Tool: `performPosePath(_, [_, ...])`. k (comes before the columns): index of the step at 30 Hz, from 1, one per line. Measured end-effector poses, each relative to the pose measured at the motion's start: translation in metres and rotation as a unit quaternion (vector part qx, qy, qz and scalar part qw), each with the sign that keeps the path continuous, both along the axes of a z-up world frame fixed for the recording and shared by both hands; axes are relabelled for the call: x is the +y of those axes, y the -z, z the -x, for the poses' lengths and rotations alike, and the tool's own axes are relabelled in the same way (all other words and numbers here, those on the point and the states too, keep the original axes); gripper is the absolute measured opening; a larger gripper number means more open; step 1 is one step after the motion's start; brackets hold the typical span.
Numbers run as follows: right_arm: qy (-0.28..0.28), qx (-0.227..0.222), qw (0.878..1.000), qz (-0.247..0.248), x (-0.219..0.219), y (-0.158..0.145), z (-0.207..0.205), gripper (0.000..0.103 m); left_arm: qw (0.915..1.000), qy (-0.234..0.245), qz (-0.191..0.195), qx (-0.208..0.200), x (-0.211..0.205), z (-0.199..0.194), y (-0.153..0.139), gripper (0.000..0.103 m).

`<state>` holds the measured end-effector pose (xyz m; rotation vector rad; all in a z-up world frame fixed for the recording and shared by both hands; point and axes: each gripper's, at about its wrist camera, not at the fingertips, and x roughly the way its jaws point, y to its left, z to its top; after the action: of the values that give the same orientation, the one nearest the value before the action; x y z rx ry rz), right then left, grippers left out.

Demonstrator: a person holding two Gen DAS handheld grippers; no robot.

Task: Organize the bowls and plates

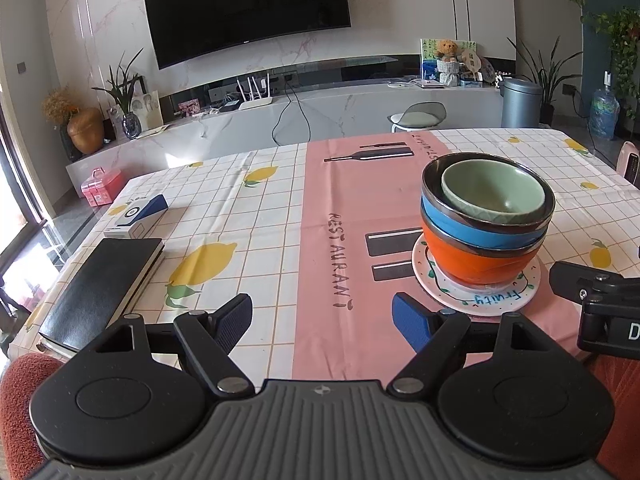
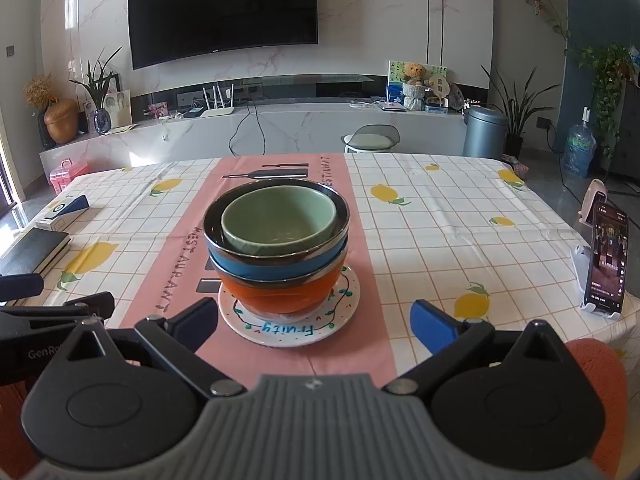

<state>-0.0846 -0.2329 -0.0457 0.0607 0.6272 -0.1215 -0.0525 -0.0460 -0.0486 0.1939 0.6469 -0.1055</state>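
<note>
Lemon-print tablecloth [image 2: 440, 216] carries the nested bowls [image 2: 276, 240] on a plate [image 2: 288, 330] near its front edge; left gripper [image 1: 322, 320] and right gripper [image 2: 316, 322], both spread and empty, should straddle the plate rim evenly.

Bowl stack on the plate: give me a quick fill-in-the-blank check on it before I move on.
1. The green bowl sits nested inside the ____ bowl.
2. The bottom bowl, colored ____, rests on the white plate.
3. The word painted on the plate is ____.
4. Both the left gripper and right gripper are ____, holding nothing.

Missing words: blue; orange; Fruity; open
</note>
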Motion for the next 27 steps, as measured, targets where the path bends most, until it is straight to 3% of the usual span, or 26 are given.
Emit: performPosePath(27, [-0.004, 0.005, 1.000, -0.003, -0.0005, 0.0034, -0.0013, 0.100, 0.9999, -0.003, 0.011, -0.005, 0.0004, -0.0002, -0.0033, 0.093])
